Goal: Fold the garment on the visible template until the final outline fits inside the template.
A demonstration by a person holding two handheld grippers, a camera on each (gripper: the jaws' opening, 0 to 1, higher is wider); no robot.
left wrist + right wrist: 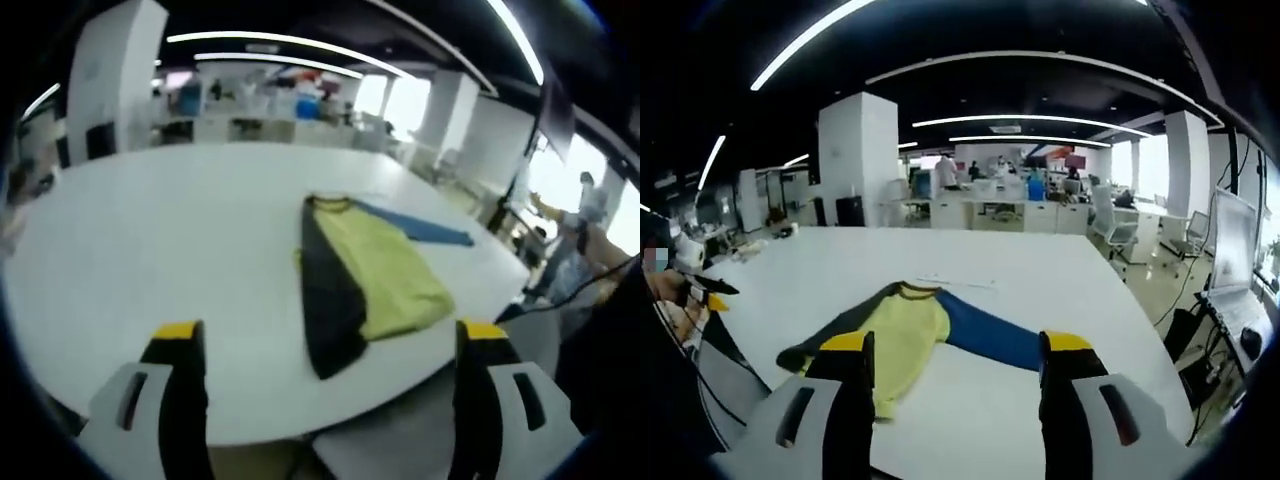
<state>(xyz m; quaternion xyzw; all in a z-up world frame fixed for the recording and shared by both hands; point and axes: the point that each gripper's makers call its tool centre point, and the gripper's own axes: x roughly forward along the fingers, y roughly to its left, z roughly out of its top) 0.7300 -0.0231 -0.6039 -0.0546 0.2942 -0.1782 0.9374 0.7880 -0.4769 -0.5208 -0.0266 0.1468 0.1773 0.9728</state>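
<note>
**Garment ahead of both grippers, nothing gripped**

On the white tabletop [150,260], toward its near edge: a long-sleeved garment [375,275] of yellow cloth with a black sleeve and a blue sleeve, lying flat, collar turned toward the far edge, hem toward the near edge. Long axis running away from both cameras, roughly near edge to far edge.

Seen in the left gripper view: black sleeve [328,300] folded in alongside the yellow body, on the side nearer the left gripper [330,345]; blue sleeve [425,228] stretched out flat toward the right-hand edge. Left gripper spread wide, holding nothing, short of the near edge with the hem just ahead between its jaws.

Seen in the right gripper view: same garment [905,335], blue sleeve [990,338] reaching out toward the right gripper [958,360], black sleeve [835,335] on the far side from it. Right gripper likewise spread wide and bare, above the tabletop [1060,280], clear of the cloth.

Judged from this: blue sleeve the part left unfolded, and the right gripper the nearer to it; likely next a grasp near the cuff and a fold across the body.

Hard to make out: no template outline distinguishable on the white surface in either view. Cuff of the blue sleeve partly masked by the right gripper's own jaw. Hem corner blurred in the left gripper view.
</note>
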